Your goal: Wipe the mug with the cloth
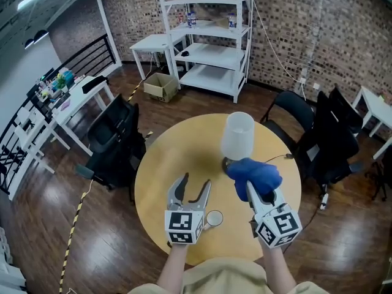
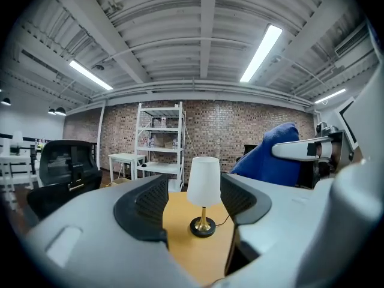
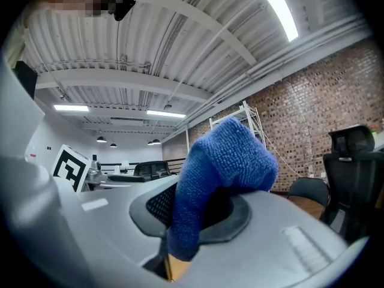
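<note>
Your left gripper [image 1: 195, 185] [image 2: 193, 206] has its jaws apart, and nothing is between them; in the left gripper view you see only the lamp [image 2: 204, 182] far beyond the pads. It is above the round table [image 1: 165, 164], on the side near to you.

The mug [image 1: 215, 218] stands upright on the table, with its mouth up to the head camera, so its long axis is vertical. It is just beside the marker cube of the left gripper, on the right side of it, between your two grippers. The cube hides a part of it, and I cannot tell where the handle points.

Your right gripper [image 1: 251, 185] [image 3: 204, 209] is closed on the blue cloth [image 1: 254, 173] [image 3: 222, 161]. The cloth is bunched over the jaw tips, and one fold hangs down between them. In the head view it covers the foot of the lamp [image 1: 237, 136].
</note>
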`<state>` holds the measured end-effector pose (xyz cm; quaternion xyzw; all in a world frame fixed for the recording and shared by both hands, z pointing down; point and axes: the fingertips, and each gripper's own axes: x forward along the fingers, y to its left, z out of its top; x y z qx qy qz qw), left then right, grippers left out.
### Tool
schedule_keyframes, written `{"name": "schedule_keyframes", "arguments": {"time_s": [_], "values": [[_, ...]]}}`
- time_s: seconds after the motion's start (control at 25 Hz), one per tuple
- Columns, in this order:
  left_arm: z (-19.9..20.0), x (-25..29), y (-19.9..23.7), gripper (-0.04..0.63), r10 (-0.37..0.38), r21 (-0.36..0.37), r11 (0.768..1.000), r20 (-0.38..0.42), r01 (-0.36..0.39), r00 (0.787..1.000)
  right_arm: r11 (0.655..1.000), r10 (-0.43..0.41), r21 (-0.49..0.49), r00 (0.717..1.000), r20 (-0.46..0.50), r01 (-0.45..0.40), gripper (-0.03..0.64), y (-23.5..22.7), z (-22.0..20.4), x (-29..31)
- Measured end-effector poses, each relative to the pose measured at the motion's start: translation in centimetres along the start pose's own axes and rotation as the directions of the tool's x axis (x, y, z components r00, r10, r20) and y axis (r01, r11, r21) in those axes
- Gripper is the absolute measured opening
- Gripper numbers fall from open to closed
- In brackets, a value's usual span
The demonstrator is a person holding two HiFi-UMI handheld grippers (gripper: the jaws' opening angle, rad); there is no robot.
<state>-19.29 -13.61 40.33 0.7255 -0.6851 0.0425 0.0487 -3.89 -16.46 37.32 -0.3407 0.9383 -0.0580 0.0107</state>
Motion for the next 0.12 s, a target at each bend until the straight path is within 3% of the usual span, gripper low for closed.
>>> {"name": "schedule_keyframes", "arguments": {"time_s": [0.12], "values": [[0.40, -0.08, 0.24, 0.264, 0.010, 0.027, 1.000, 0.009, -0.010, 1.000, 1.000, 0.004, -0.009, 1.000, -0.012, -0.004, 0.075, 0.37, -0.48, 0.08]]}}
